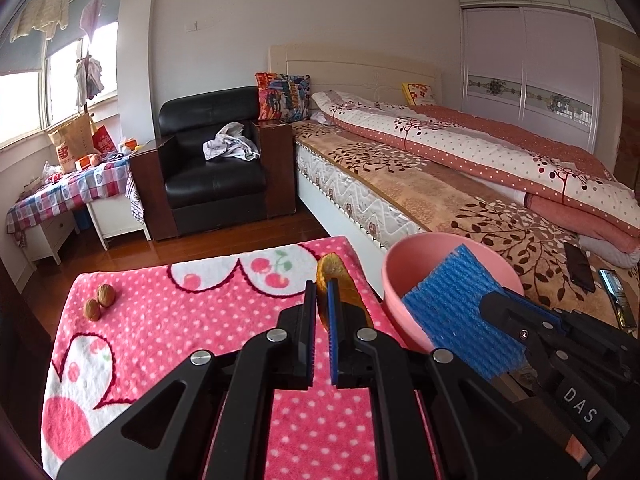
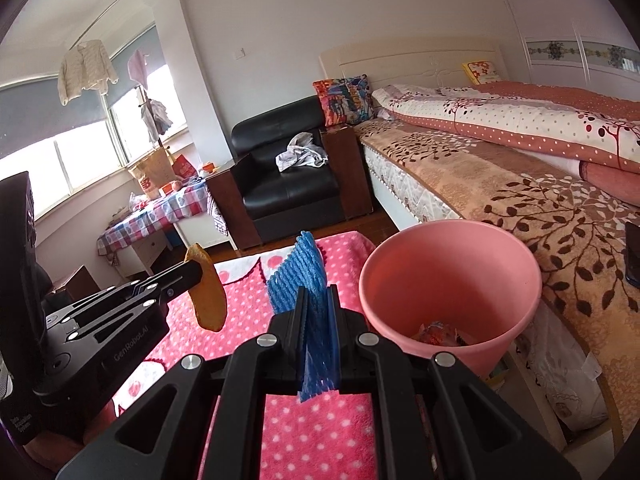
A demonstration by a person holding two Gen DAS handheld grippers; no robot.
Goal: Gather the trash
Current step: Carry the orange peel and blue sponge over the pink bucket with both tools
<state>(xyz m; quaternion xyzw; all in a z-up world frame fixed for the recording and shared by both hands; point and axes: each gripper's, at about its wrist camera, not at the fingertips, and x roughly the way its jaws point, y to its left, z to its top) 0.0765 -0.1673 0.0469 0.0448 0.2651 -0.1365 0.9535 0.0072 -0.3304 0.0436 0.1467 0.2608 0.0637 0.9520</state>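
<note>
My left gripper (image 1: 321, 294) is shut on a piece of orange peel (image 1: 329, 270), held above the pink dotted blanket (image 1: 180, 340). The right wrist view shows that left gripper (image 2: 197, 271) with the peel (image 2: 210, 300) hanging from it. A blue foam net (image 2: 298, 272) is clamped in my shut right gripper (image 2: 316, 297), just left of the pink bin (image 2: 448, 226). From the left wrist view, the right gripper (image 1: 488, 303) holds the net (image 1: 448, 308) in front of the bin (image 1: 398, 304). Some wrappers (image 2: 440, 334) lie at the bin's bottom. Two walnuts (image 1: 100, 300) rest on the blanket's far left.
A bed (image 1: 440, 184) with a folded quilt runs along the right, right behind the bin. A phone (image 1: 580, 266) lies on it. A black armchair (image 1: 216, 168) and a checkered side table (image 1: 68, 196) stand beyond the blanket on wooden floor.
</note>
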